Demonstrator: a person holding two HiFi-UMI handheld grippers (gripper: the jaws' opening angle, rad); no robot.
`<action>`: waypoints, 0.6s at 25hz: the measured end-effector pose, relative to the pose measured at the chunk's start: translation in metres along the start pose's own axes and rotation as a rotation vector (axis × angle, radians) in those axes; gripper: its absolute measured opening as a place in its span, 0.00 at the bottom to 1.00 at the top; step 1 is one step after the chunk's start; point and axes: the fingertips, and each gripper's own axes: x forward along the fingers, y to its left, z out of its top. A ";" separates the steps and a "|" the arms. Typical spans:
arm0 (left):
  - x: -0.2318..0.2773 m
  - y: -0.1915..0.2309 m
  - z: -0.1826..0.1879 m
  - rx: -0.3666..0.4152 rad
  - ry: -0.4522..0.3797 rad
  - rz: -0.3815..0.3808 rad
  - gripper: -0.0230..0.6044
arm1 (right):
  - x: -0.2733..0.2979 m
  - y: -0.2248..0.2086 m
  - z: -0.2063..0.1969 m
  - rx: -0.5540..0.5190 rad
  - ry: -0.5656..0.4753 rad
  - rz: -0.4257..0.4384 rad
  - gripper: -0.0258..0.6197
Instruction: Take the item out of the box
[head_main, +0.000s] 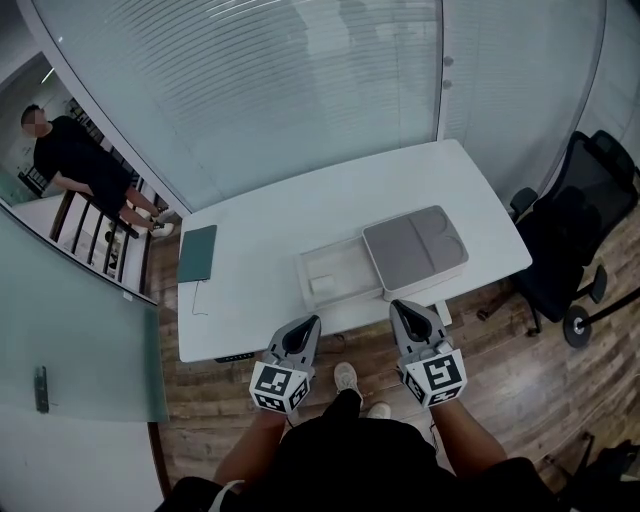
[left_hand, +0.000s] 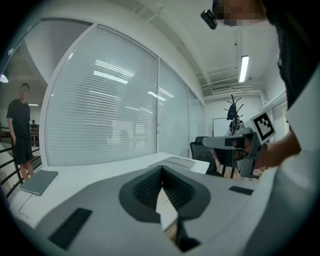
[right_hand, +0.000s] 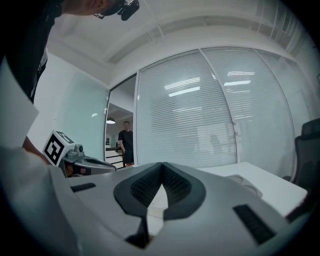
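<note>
Facing a white table (head_main: 260, 215), the wearer holds both grippers short of its near edge, over the wooden floor (head_main: 500, 370).

Left gripper (head_main: 312, 322): jaws pressed together at the tips, nothing between them; confirmed in the left gripper view (left_hand: 161, 169), where the ribbed pads meet. It touches nothing.

Right gripper (head_main: 396, 305): jaws likewise pressed together and empty; the right gripper view (right_hand: 162, 165) shows the pads meeting at the tip. Its tip sits at the table's near edge, just in front of the lid, with no contact visible.

Box (head_main: 345, 262): an open white tray lying flat near the table's front edge, roughly between the two grippers and beyond them. Its grey lid (head_main: 415, 250) lies flat just to the right, its left edge meeting or overlapping the tray's right side.

Item (head_main: 325, 286): a pale shape low in the tray's left part, inside the box; its form cannot be made out against the white lining.

Other observations: a dark green notebook (head_main: 197, 253) lies flat toward the table's left end, well apart from the box, with a thin cable (head_main: 197, 298) running from it. A black office chair (head_main: 580, 225) stands right of the table. A person (head_main: 75, 160) in black stands beyond the glass wall (head_main: 250, 90), beside a railing (head_main: 100, 240). The wearer's shoes (head_main: 347, 378) show between the grippers.
</note>
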 end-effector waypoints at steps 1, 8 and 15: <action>0.003 0.003 0.000 -0.003 0.000 0.000 0.06 | 0.004 0.000 0.001 -0.001 0.001 0.002 0.05; 0.024 0.031 -0.003 -0.022 0.011 0.003 0.06 | 0.040 -0.009 -0.002 -0.002 0.016 0.005 0.05; 0.048 0.068 -0.002 -0.022 0.017 0.003 0.06 | 0.085 -0.017 -0.004 -0.014 0.031 0.008 0.05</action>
